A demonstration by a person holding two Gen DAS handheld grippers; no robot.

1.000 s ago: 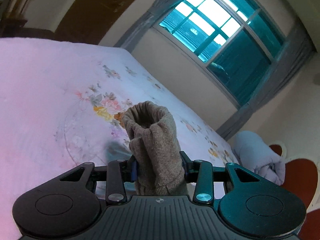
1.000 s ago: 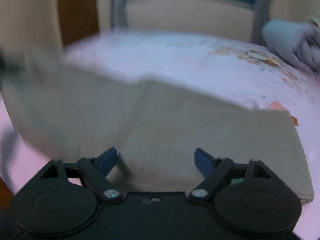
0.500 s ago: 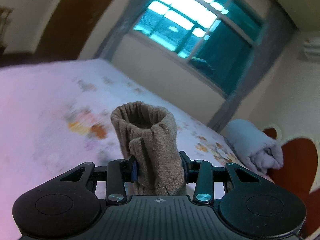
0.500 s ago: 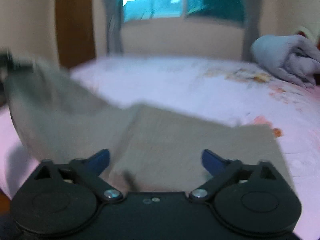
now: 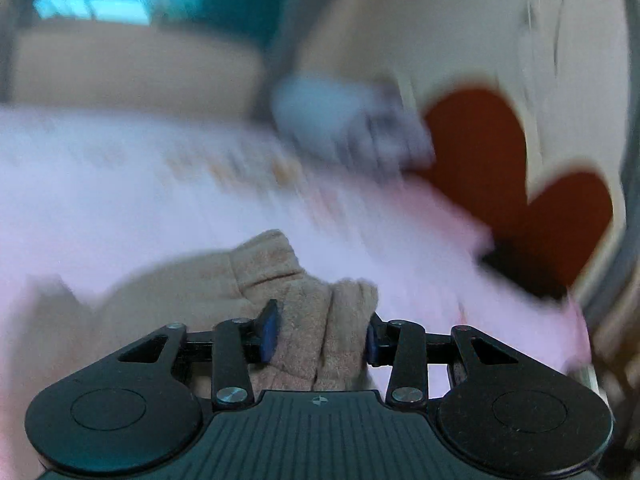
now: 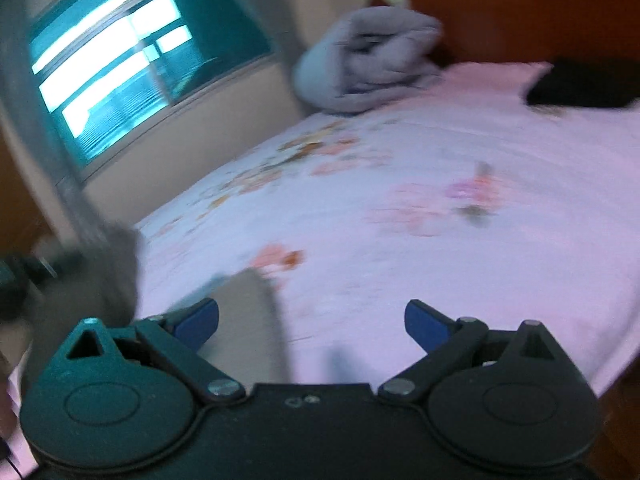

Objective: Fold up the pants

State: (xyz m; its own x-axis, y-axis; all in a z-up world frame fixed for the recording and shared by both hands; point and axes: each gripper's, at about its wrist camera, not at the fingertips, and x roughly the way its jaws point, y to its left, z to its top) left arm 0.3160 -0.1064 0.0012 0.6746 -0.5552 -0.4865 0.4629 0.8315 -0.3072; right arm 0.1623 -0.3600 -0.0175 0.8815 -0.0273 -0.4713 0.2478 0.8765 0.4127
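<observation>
The tan pants (image 5: 316, 320) are bunched between the blue pads of my left gripper (image 5: 320, 334), which is shut on them; more tan fabric trails to the left over the bed. In the right wrist view a tan corner of the pants (image 6: 248, 320) lies on the pink floral bedsheet (image 6: 440, 184) just inside the left finger. My right gripper (image 6: 312, 320) is open and holds nothing, low over the bed. Both views are blurred by motion.
A rolled grey blanket (image 6: 372, 56) lies at the head of the bed beside a red heart-shaped headboard (image 5: 500, 184). A dark object (image 6: 580, 84) sits on the far right of the bed. A window (image 6: 132, 60) is at the left wall.
My left gripper swung right and down with the pants, now facing the headboard. My right gripper turned right, and the pants moved out from between its fingers to its left.
</observation>
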